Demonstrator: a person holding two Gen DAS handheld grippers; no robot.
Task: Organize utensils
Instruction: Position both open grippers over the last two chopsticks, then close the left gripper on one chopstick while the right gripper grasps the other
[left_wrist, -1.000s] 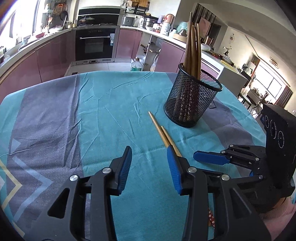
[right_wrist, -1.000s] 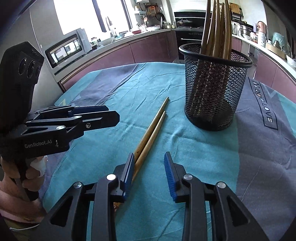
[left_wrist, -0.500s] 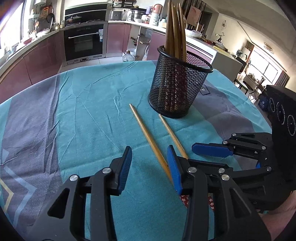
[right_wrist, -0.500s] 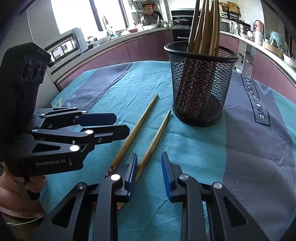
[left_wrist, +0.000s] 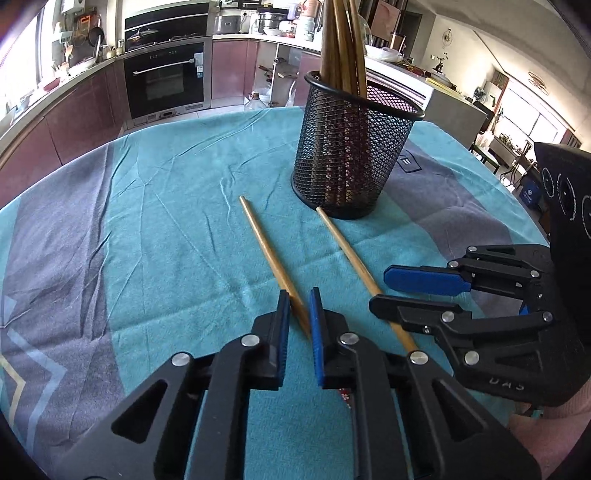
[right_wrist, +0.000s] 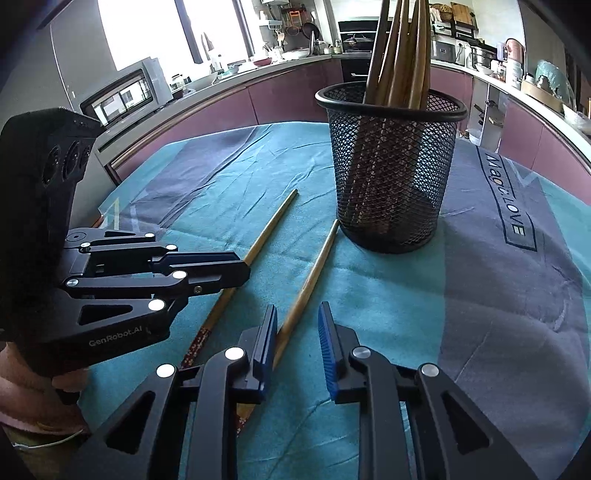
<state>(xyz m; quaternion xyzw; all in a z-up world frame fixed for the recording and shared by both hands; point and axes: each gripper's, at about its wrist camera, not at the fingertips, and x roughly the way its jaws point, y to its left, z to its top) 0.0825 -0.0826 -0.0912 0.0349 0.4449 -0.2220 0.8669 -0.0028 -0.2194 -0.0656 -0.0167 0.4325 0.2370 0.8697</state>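
Two loose wooden chopsticks lie on the teal tablecloth (left_wrist: 166, 221) in front of a black mesh holder (left_wrist: 351, 155) (right_wrist: 391, 177) with several chopsticks (left_wrist: 343, 44) standing in it. My left gripper (left_wrist: 297, 295) (right_wrist: 245, 271) is shut on the left chopstick (left_wrist: 266, 243) (right_wrist: 273, 221) near its thick end, low at the cloth. My right gripper (right_wrist: 297, 310) (left_wrist: 378, 290) is closing around the right chopstick (right_wrist: 317, 262) (left_wrist: 343, 247). That stick lies between the jaws against the left pad, with a gap to the right pad.
The holder stands just beyond the chopstick tips, which point toward it. A person's hand (left_wrist: 546, 424) holds the right gripper, another hand (right_wrist: 37, 398) the left one. Purple kitchen cabinets and an oven (left_wrist: 166, 81) lie past the table's far edge.
The left gripper moved forward and down and shut on the left chopstick. The two chopsticks, first side by side, now lie apart. The right jaws have narrowed around the other stick.
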